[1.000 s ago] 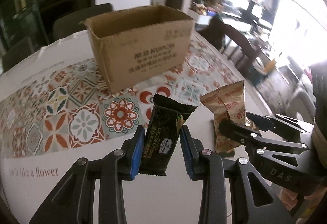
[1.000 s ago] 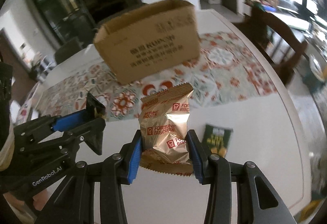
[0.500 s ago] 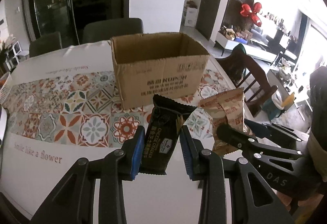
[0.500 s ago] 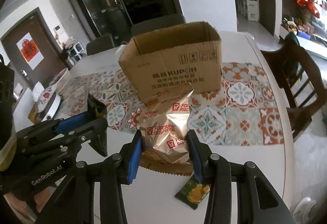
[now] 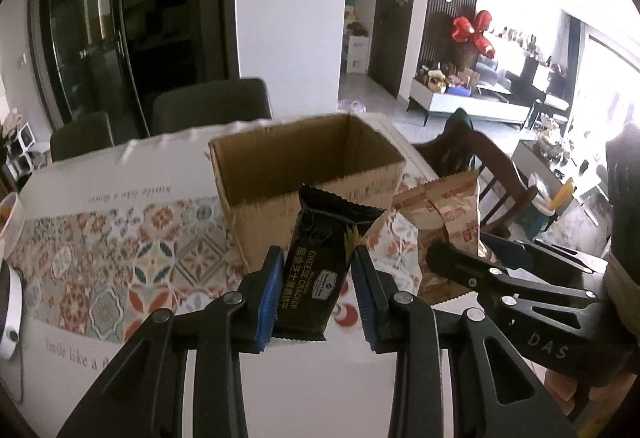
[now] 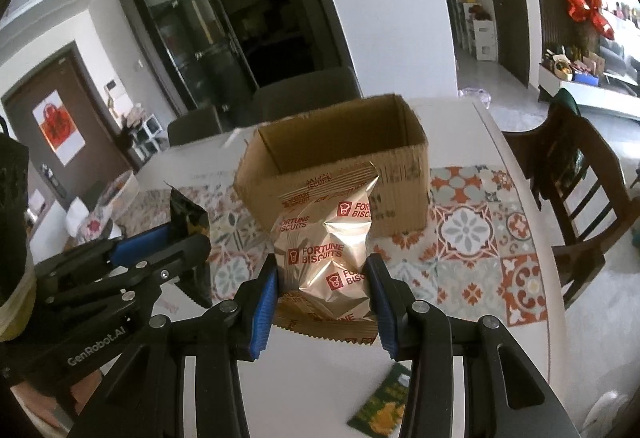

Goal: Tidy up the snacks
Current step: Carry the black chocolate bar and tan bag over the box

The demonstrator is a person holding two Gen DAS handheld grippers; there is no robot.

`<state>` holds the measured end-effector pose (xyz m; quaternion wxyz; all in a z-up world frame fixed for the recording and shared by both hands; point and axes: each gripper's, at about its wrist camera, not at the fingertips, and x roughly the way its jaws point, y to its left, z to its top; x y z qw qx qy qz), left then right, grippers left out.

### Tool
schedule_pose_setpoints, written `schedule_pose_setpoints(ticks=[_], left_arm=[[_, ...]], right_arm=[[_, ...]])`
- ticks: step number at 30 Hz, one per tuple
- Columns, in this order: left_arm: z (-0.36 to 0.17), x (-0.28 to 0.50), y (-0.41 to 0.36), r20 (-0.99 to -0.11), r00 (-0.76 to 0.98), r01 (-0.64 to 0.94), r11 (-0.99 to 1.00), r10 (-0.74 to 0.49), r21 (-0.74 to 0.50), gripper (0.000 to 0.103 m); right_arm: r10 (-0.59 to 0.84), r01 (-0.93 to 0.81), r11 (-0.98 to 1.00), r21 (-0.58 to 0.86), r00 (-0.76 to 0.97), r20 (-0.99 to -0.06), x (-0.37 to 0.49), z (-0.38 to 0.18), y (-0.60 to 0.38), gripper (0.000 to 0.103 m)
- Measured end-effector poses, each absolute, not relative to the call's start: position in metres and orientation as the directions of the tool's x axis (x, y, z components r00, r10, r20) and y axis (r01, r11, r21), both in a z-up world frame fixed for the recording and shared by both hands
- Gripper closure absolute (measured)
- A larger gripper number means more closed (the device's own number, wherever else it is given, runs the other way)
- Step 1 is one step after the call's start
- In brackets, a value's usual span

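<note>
My left gripper (image 5: 316, 290) pinches a black cracker packet (image 5: 320, 266); my right gripper (image 6: 322, 298) pinches a gold biscuit packet (image 6: 324, 250), both raised level before the cardboard box (image 6: 404, 182).

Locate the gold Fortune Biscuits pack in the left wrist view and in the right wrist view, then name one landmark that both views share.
Left wrist view: the pack is right of centre, held in the right gripper.
Right wrist view: the pack is at centre, clamped between the blue pads.
Shared landmark: the open cardboard box just behind it.
</note>
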<state>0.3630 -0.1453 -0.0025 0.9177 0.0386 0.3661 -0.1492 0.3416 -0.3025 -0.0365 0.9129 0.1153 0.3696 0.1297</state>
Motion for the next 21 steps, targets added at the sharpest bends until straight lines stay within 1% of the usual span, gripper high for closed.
schedule_pose_setpoints(ticks=[7, 13, 21], left_arm=[[0.017, 0.385, -0.143, -0.636, 0.727, 0.299, 0.953, -0.259, -0.047, 0.068], [0.027, 0.408, -0.143, -0.615, 0.745, 0.291, 0.955, -0.258, -0.049, 0.068], [0.026, 0.451, -0.141, -0.626, 0.74, 0.279, 0.959, -0.246, -0.047, 0.069]], right_arm=[[0.316, -0.17, 0.943, 0.285, 0.719, -0.618, 0.363, -0.018, -0.3, 0.059], [0.309, -0.184, 0.947, 0.264, 0.746, -0.59, 0.386, -0.003, -0.3, 0.059], [0.276, -0.184, 0.96, 0.212, 0.767, -0.58, 0.426, 0.002, -0.299, 0.059]])
